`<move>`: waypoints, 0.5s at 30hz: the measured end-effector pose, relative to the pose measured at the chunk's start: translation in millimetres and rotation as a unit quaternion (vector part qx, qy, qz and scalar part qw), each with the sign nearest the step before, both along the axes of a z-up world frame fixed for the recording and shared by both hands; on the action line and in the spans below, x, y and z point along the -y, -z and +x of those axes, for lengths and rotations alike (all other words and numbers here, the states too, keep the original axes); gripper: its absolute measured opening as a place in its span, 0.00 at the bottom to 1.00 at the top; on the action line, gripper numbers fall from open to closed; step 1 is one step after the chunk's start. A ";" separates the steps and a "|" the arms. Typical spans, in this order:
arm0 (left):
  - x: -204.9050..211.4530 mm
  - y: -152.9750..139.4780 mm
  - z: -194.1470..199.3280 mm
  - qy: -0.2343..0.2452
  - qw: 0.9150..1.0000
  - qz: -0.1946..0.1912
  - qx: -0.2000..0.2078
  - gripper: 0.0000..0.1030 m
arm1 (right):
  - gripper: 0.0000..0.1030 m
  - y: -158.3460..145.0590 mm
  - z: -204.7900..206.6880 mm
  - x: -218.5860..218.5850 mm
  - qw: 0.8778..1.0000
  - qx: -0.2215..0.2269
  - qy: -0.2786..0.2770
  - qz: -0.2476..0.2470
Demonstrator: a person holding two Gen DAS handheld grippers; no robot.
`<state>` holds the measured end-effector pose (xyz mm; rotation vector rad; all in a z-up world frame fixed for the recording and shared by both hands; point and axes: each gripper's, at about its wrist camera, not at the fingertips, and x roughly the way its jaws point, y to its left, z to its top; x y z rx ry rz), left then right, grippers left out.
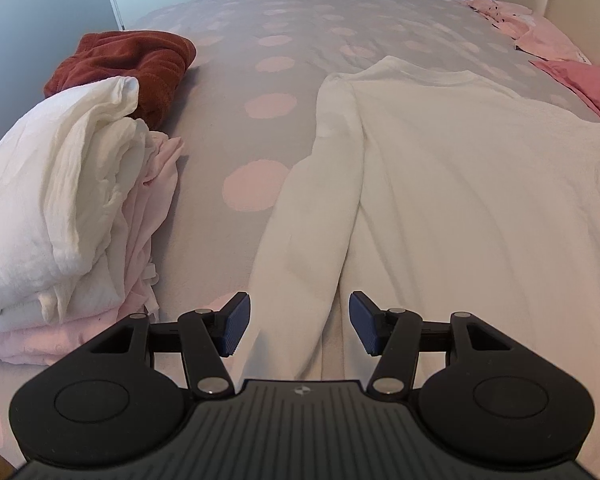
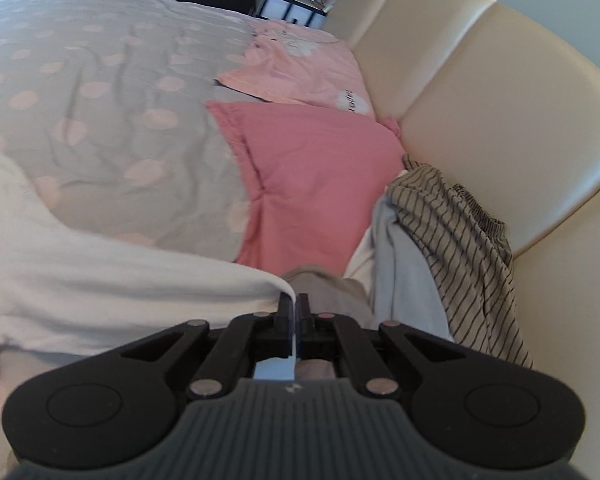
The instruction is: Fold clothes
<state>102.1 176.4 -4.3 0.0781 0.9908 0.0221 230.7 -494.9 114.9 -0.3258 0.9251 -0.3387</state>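
On the spotty bed [image 1: 260, 40], folded clothes [image 1: 60, 200] wait; the white top [image 1: 460, 200] is barely started. The right gripper [image 2: 295, 308] pinches its edge; the left gripper [image 1: 296, 322] is open.

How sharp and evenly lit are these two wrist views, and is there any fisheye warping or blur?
Left wrist view: sharp, soft even daylight, the bed edge bowed by the fisheye, dark corners. Right wrist view: softer, slightly motion-blurred, worst on the white shirt pinched in the right gripper; the cream headboard curves strongly and shows mild sheen.
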 end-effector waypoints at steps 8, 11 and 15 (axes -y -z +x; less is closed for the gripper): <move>-4.7 7.4 13.4 -0.015 1.000 0.012 -0.012 0.51 | 0.01 59.5 50.6 18.6 0.999 -0.035 0.029 -0.027; -9.1 8.5 15.8 -0.022 1.000 0.012 -0.013 0.51 | 0.03 75.1 50.8 20.5 0.998 -0.039 0.036 -0.024; -9.2 8.6 15.8 -0.020 1.000 0.011 -0.015 0.51 | 0.17 73.7 37.7 22.8 0.999 -0.028 0.034 -0.013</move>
